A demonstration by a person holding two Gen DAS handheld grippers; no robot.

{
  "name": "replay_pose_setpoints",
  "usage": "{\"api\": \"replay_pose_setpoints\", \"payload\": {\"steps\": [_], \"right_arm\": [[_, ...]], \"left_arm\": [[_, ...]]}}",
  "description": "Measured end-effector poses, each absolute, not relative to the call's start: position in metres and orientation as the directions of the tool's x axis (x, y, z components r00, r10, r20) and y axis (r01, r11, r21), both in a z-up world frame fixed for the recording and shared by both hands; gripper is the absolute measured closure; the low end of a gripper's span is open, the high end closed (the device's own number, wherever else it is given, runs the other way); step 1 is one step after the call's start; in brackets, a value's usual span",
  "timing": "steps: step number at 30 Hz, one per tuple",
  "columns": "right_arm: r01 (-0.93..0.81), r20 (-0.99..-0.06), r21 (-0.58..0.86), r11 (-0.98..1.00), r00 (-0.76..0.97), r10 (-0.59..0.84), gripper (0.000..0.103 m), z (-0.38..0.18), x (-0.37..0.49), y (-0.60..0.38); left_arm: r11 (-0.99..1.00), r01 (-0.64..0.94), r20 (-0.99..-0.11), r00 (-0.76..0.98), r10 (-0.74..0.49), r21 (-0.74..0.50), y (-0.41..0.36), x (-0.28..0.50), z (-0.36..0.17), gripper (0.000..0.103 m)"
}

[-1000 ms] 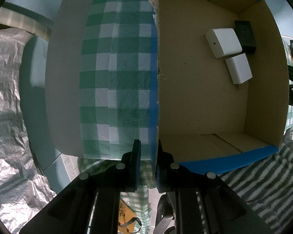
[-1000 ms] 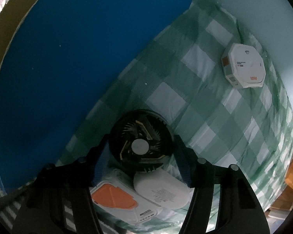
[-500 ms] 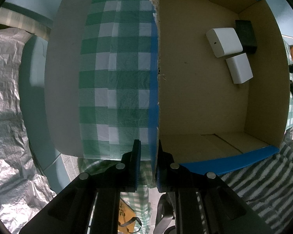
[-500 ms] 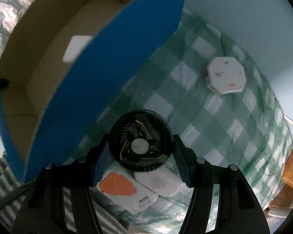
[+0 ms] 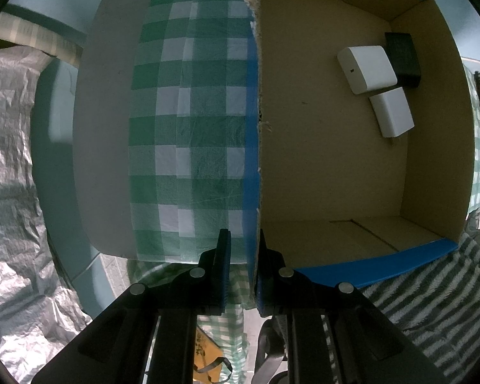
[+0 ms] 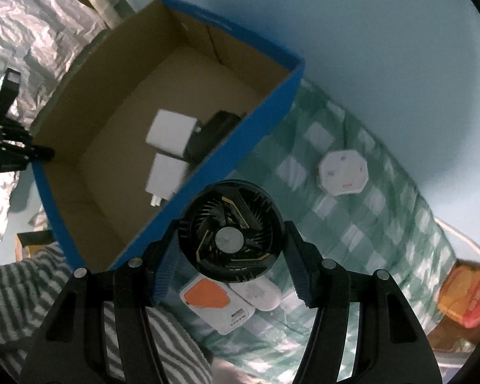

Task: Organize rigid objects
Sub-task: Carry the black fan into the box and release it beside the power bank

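Note:
My right gripper [image 6: 232,228] is shut on a round black fan [image 6: 230,240], held in the air above the green check cloth beside the blue cardboard box [image 6: 265,134]. Two white adapters [image 6: 172,128] and a black one [image 6: 211,134] lie on the box floor. My left gripper [image 5: 242,272] points straight down, shut on the top edge of one box wall [image 5: 256,128]. In the left wrist view the white adapters [image 5: 366,68] and the black adapter [image 5: 403,54] sit in the far right corner.
On the check cloth [image 6: 368,224] lie a white octagonal box [image 6: 342,171], an orange-and-white power bank [image 6: 214,300] and a white oval device [image 6: 259,294]. Crinkled silver foil [image 5: 12,160] lies left of the box, a striped towel [image 6: 22,291] near it, an orange packet [image 6: 467,300] at right.
The right gripper has risen with the fan, so the box's inside and its adapters have come into view and the things on the cloth look smaller. The left gripper has not moved.

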State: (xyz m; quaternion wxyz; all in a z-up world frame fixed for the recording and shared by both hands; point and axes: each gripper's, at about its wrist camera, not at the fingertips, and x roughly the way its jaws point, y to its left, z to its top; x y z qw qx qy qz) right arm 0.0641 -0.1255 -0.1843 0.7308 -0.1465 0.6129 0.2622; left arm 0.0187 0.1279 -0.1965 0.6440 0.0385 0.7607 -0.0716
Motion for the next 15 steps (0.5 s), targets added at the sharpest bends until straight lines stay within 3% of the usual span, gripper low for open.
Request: {"api": "replay_pose_setpoints", "payload": {"steps": [15], "right_arm": [[-0.669,-0.962,0.125,0.733,0.100,0.255,0.041,-0.181,0.054,-0.069]], "left_arm": [[0.986,0.157,-0.986,-0.167,-0.029,-0.056,0.124,0.019,-0.195,0.090]]}}
